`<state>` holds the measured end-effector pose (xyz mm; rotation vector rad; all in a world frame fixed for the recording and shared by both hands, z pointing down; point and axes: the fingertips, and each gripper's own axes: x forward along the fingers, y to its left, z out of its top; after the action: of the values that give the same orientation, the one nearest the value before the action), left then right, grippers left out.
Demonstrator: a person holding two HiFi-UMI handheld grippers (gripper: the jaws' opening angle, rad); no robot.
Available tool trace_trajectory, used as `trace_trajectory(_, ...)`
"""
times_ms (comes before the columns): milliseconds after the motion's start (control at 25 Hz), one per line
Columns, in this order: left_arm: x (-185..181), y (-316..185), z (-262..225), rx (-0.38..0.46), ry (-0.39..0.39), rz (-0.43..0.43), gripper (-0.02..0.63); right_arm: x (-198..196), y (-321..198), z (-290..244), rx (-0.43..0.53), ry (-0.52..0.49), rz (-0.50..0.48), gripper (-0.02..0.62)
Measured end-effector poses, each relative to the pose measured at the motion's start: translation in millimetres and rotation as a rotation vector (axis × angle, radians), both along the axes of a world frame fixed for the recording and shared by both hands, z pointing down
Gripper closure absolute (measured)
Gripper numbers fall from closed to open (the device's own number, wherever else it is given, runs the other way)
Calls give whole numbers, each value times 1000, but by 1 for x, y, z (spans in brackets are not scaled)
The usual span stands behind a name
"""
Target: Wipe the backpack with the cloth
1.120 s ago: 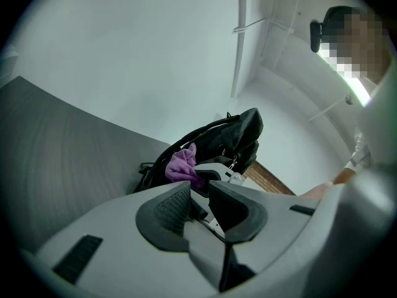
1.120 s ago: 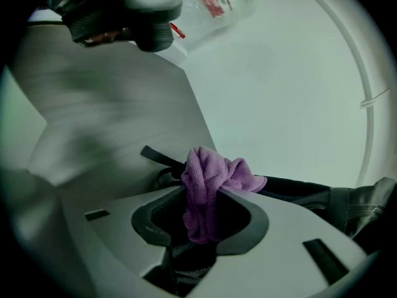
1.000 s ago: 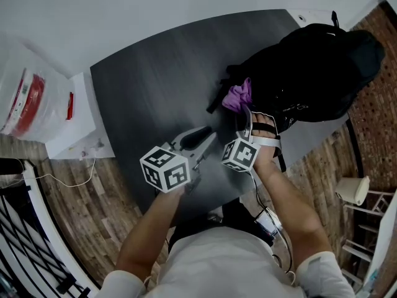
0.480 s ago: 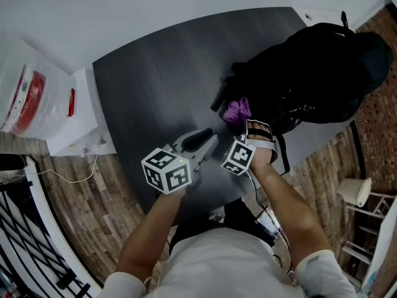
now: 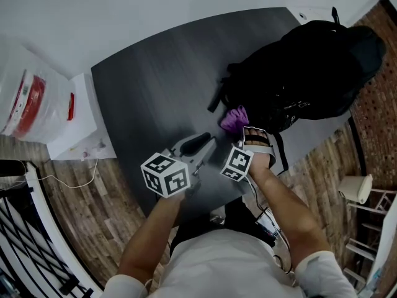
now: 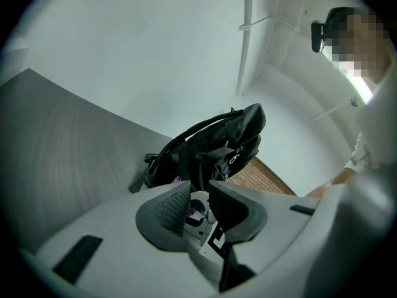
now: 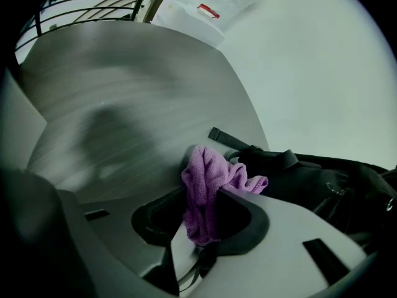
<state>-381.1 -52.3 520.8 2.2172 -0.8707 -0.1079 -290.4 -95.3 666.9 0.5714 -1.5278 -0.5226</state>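
Note:
A black backpack [image 5: 310, 67] lies on the right part of the dark grey table [image 5: 155, 73]; it also shows in the left gripper view [image 6: 211, 148] and at the right of the right gripper view [image 7: 322, 179]. A purple cloth [image 5: 235, 119] [image 7: 208, 179] is pinched in my right gripper [image 5: 239, 129] [image 7: 205, 213], which is shut on it just at the backpack's near lower edge, beside a loose strap [image 7: 232, 138]. My left gripper [image 5: 197, 143] [image 6: 198, 207] hovers over the table left of the right one, jaws slightly apart with nothing between them.
A white box [image 5: 77, 117] and a clear plastic bag with red contents [image 5: 28, 95] stand off the table's left edge. A white stool or rack [image 5: 363, 194] stands on the wood floor at right. A black wire rack [image 7: 80, 2] shows beyond the table.
My right gripper has drawn the cloth down and toward me along the backpack's near edge, off its side. The left gripper has barely moved.

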Motion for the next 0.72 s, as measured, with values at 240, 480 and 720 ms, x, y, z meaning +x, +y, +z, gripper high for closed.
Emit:
trace_trajectory(240, 3, 5, -7, 14, 3, 1, 512, -27, -6, -56, 166, -75, -92, 460)
trace_trajectory(480, 7, 8, -13, 27, 8, 9, 512, -33, -21, -127, 386, -73, -186, 460)
trace_trajectory(720, 21, 12, -17, 35, 11, 38, 512, -34, -31, -183, 555, -122, -228, 460)
